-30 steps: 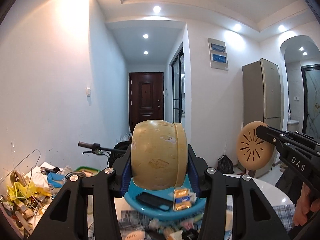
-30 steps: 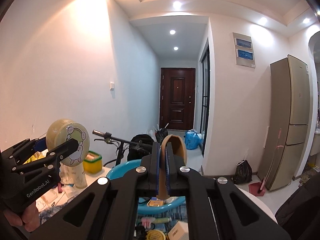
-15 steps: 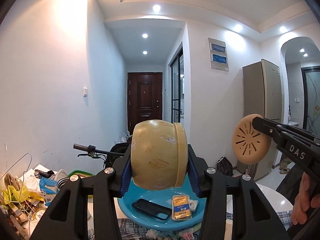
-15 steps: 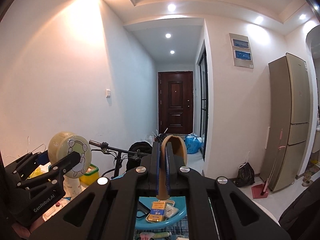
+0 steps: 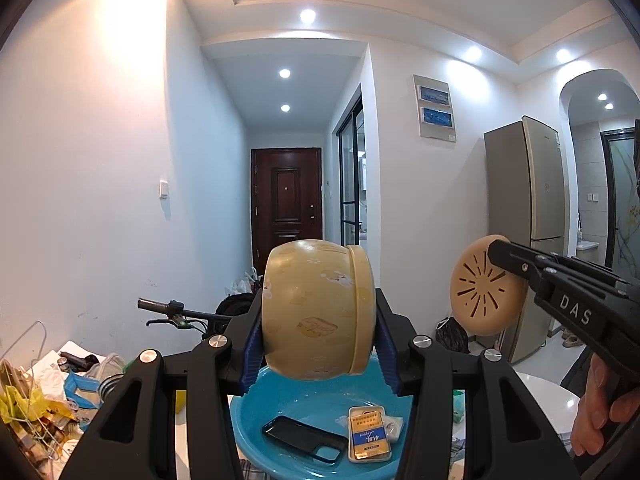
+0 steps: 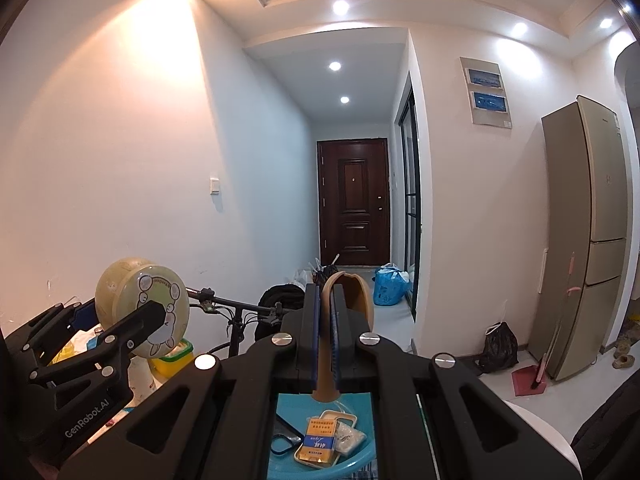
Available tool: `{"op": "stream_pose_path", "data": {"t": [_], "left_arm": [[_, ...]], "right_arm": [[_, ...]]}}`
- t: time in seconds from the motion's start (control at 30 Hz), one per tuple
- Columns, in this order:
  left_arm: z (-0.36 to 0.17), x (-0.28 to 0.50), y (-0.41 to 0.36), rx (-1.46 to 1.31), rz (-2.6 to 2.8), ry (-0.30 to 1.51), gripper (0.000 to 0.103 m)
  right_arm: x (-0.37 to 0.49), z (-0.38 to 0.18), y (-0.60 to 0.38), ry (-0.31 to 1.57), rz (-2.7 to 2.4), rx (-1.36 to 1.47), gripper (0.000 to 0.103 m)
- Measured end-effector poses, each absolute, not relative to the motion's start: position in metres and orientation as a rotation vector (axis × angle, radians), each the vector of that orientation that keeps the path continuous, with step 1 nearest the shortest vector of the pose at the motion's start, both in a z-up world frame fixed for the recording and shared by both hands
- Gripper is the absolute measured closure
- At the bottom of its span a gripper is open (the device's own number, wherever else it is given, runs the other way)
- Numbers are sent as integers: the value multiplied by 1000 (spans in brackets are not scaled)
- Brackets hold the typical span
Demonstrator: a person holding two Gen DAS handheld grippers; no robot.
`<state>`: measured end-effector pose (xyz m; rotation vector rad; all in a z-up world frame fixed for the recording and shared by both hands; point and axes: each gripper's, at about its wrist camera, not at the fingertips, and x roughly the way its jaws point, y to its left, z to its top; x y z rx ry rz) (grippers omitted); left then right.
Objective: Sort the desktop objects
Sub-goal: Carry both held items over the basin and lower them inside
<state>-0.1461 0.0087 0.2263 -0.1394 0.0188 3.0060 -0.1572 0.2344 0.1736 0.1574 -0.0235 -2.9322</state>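
A yellow round jar (image 5: 316,312) with cartoon prints lies on its side between the blue pads (image 5: 252,354) of my left gripper (image 5: 318,344), which is shut on it. In the right wrist view the jar (image 6: 140,300) and left gripper (image 6: 120,320) show at the left. My right gripper (image 6: 327,320) is shut on a tan slotted lid (image 6: 356,296), seen edge-on. The left wrist view shows the lid (image 5: 484,296) face-on in the right gripper (image 5: 496,252). Both hang above a blue basin (image 5: 280,408).
The basin (image 6: 288,404) holds a dark phone (image 5: 304,438) and a yellow tin box (image 5: 369,434). Clutter (image 5: 36,400) fills the table's left. A bicycle handlebar (image 5: 180,314) stands behind it, a fridge (image 5: 524,220) at the right. A hand (image 5: 596,420) grips the right tool.
Both grippers have moved level together, still holding the jar and the lid. The basin has come more fully into view below them, and the left clutter has slid toward the frame's edge.
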Motion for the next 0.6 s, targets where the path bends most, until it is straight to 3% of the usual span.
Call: {"op": "stream_pose_path", "data": {"t": [0.6], "left_arm": [[176, -207, -1, -337, 3012, -4, 53]], "right_arm": [[-219, 132, 248, -117, -2918, 358, 99]]}}
